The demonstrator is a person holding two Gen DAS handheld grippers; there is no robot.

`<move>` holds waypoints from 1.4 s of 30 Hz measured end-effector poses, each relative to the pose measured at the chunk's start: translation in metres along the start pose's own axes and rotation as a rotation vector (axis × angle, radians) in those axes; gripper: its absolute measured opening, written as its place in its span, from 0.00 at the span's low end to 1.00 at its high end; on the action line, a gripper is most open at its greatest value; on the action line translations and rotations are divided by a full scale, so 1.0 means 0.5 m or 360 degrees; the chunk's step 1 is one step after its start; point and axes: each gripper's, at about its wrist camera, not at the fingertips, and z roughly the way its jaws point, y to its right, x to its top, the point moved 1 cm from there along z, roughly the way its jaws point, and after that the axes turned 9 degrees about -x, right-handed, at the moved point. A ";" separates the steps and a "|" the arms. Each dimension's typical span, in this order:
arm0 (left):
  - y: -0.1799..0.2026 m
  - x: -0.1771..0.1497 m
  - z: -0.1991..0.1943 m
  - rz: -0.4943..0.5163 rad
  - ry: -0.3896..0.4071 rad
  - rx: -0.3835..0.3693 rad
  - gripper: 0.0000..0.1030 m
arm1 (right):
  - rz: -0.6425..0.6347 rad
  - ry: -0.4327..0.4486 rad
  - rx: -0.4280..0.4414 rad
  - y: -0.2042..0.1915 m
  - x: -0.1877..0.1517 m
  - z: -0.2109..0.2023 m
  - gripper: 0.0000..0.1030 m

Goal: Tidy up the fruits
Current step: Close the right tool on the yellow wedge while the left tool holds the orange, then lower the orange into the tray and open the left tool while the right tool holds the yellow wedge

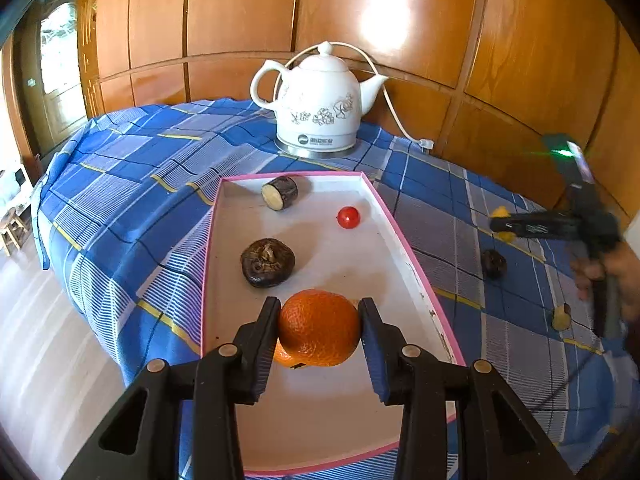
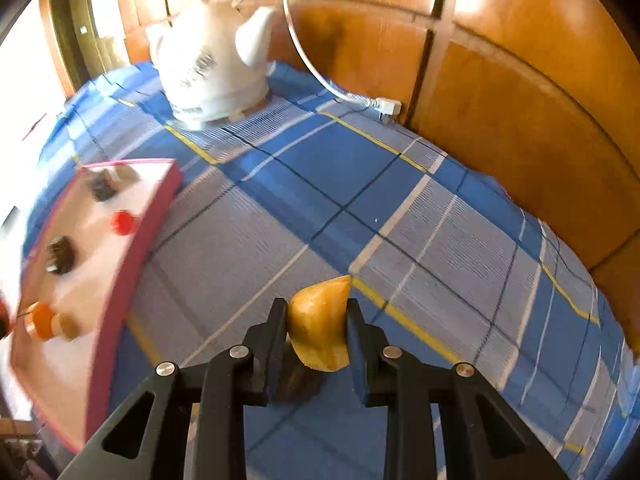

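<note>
- Orange (image 1: 319,326) sits low center of the left wrist view, over the near end of the pink-rimmed tray (image 1: 412,256). Your left gripper (image 1: 320,320) has it pinched, pads pressed on both sides at its widest part. Good spot for a round, slightly squishy fruit with slick peel: grip any higher or lower and it'll probably pop out, squeeze harder and you dent it.
- Yellow wedge (image 2: 320,322) is at bottom center of the right wrist view, clamped in your right gripper (image 2: 318,320), above the blue plaid cloth (image 2: 360,184) to the right of the tray. It looks light and stiff, with the pointed tip poking past the pads. The flat flanks are the place to hold it, which is what you've got.
- Both grippers tilt steeply downward. The right-hand view is smeared on the tray side, and that gripper is blurry in the left view too, at mid right.
- Already in the tray: a red tomato (image 1: 348,217), a dark wrinkly fruit (image 1: 267,263) and a cut dark-skinned chunk (image 1: 280,193). Two more bits are out on the cloth at right.
</note>
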 end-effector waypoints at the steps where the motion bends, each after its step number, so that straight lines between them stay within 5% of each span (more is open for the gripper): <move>1: 0.001 0.000 -0.003 0.0003 0.0005 0.0001 0.39 | 0.0005 0.0008 0.0031 0.001 -0.017 -0.021 0.27; 8: 0.017 -0.006 -0.025 0.0040 0.0038 -0.0012 0.39 | 0.0041 -0.0120 0.0222 -0.026 -0.127 -0.065 0.27; 14: 0.029 -0.014 -0.047 0.0066 0.0064 -0.0024 0.39 | 0.0036 -0.0209 0.0189 -0.066 -0.210 -0.041 0.27; 42: 0.022 -0.044 -0.071 0.0096 0.0075 0.0040 0.39 | 0.0110 -0.0122 0.0127 -0.077 -0.228 -0.036 0.30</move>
